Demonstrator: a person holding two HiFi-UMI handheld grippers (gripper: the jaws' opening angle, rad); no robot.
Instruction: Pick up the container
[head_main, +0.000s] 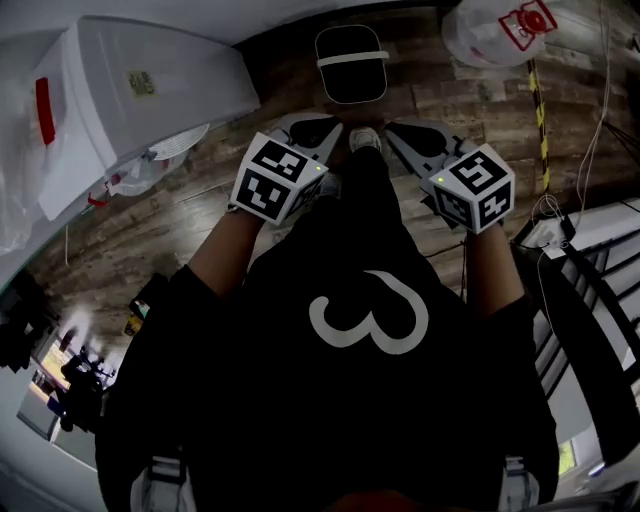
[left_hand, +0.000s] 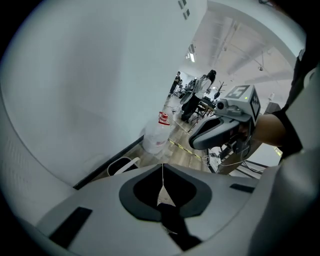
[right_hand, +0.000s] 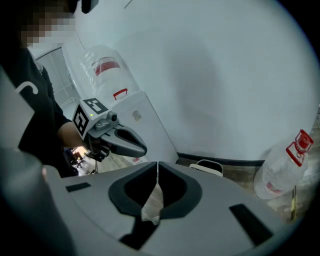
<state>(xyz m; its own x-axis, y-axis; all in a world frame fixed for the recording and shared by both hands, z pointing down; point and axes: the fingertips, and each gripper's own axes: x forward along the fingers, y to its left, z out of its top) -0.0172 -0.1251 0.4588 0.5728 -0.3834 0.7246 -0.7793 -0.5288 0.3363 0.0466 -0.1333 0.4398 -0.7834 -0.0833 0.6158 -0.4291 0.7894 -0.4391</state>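
The left gripper (head_main: 318, 128) and right gripper (head_main: 402, 132) hover near the black container (head_main: 350, 65), both with fingers together and empty.

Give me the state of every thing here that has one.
Left claw: shut, empty.
Right claw: shut, empty.
Black container: upright on the floor, handle across its top, untouched.
Water bottle: upright on the floor.

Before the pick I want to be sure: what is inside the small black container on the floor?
Only a dark interior shows in the container, with its white handle across the opening. Anything at the bottom is too dark to see.
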